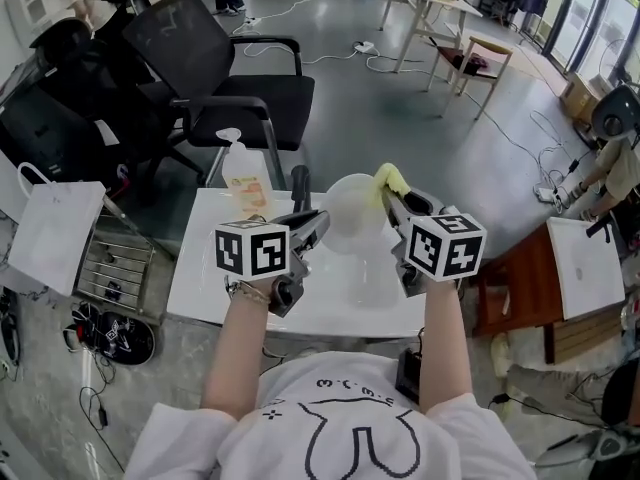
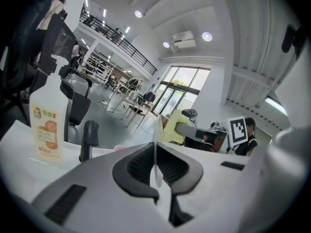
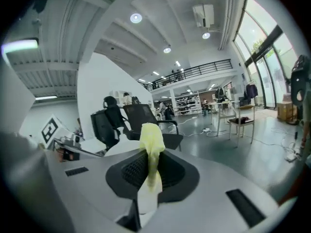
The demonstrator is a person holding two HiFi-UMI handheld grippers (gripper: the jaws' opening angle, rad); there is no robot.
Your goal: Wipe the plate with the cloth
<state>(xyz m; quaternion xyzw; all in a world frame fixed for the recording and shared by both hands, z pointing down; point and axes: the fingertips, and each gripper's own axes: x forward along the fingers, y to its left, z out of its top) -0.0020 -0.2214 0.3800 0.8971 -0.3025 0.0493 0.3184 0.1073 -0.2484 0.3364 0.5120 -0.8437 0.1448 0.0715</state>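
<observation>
Head view, far left: a white bag (image 1: 55, 233) stood on the floor beside the white table (image 1: 195, 278). A black office chair (image 1: 240, 88) sat behind the table, upper left of frame. At the table's far left corner stood a clear bottle (image 1: 246, 180) with an orange label, upright.

The left tongs (image 1: 318, 224) were pressed together on the left rim of the white plate (image 1: 352, 216). In the left gripper view the plate (image 2: 156, 130) appeared edge-on, a thin white line pinched between the pads of the left tongs (image 2: 155, 161). The plate was held at frame centre, stood up on edge rather than flat.

The yellow cloth (image 1: 388, 179) sat at the plate's upper right rim (touching or just beside, not resolved). The right tongs (image 1: 391, 204) pinched it. In the right gripper view the cloth (image 3: 150, 142) stood up from the closed right tongs (image 3: 149, 171).
</observation>
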